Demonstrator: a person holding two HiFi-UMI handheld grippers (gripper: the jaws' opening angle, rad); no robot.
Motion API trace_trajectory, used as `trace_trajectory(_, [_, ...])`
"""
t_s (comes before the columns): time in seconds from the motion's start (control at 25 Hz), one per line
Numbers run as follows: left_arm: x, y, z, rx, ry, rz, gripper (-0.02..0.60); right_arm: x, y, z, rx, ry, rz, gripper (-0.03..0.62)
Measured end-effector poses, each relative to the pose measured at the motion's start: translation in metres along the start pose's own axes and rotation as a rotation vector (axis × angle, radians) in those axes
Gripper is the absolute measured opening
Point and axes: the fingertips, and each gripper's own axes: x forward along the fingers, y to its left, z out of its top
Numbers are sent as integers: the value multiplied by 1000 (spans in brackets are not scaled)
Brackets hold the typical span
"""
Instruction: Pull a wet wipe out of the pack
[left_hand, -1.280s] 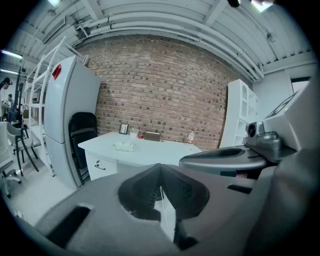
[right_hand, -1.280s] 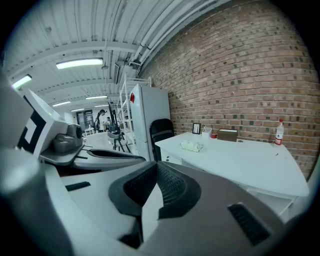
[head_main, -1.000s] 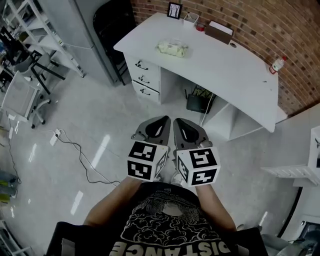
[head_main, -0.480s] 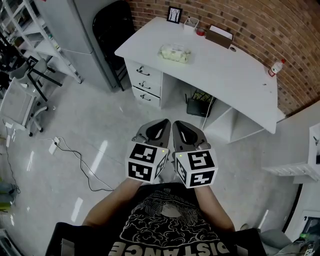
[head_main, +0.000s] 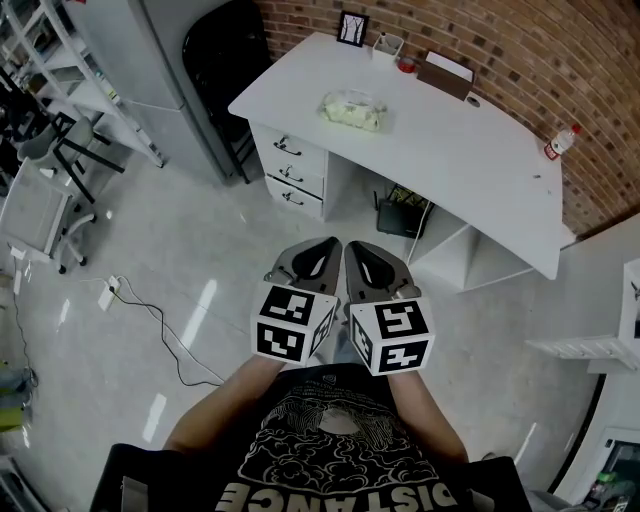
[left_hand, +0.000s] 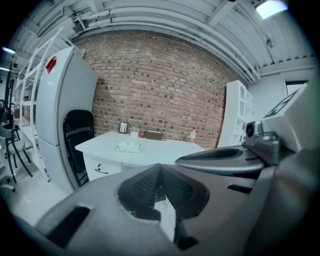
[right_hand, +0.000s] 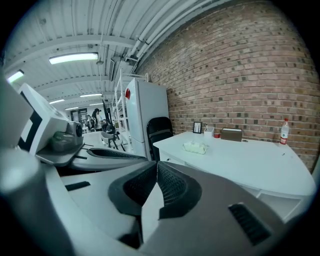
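Both my tools are clenched with nothing in them: the left gripper (head_main: 326, 243) and the right gripper (head_main: 357, 245) are held side by side close to my body over bare floor, and each gripper view shows its two ribbed pads meeting at the tip with nothing between them. The wet wipe pack (head_main: 354, 110) lies flat on the white desk (head_main: 480, 150), towards its left end and well apart from both tools; it also shows in the left gripper view (left_hand: 129, 147) and in the right gripper view (right_hand: 195, 147). Its top looks closed, though it is too small to be sure. Along the far edge of the desk stand a picture frame (head_main: 350, 27), a small white holder (head_main: 386, 44) whose contents I cannot make out, and a brown box (head_main: 446, 72) with a pale top. A bottle with a red cap (head_main: 561, 142) stands at the right end. The desk drawers (head_main: 288, 172) are shut. A dark object (head_main: 404, 211) sits in the open space under the desk. Compared with the earlier frames, both tools hold the same place and the same clenched state, the pack has not moved on the desk, and the desk sits only slightly lower and further right in the head view.
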Motion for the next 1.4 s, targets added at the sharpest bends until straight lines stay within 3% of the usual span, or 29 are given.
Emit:
trace_trajectory(0.92, [150,17,47,-1,49,60,11,87,-131,32,27,21,69,18])
trace_trajectory(1.4, [201,19,65,-5,60,108,11,112,-180,43,23,32,119,18])
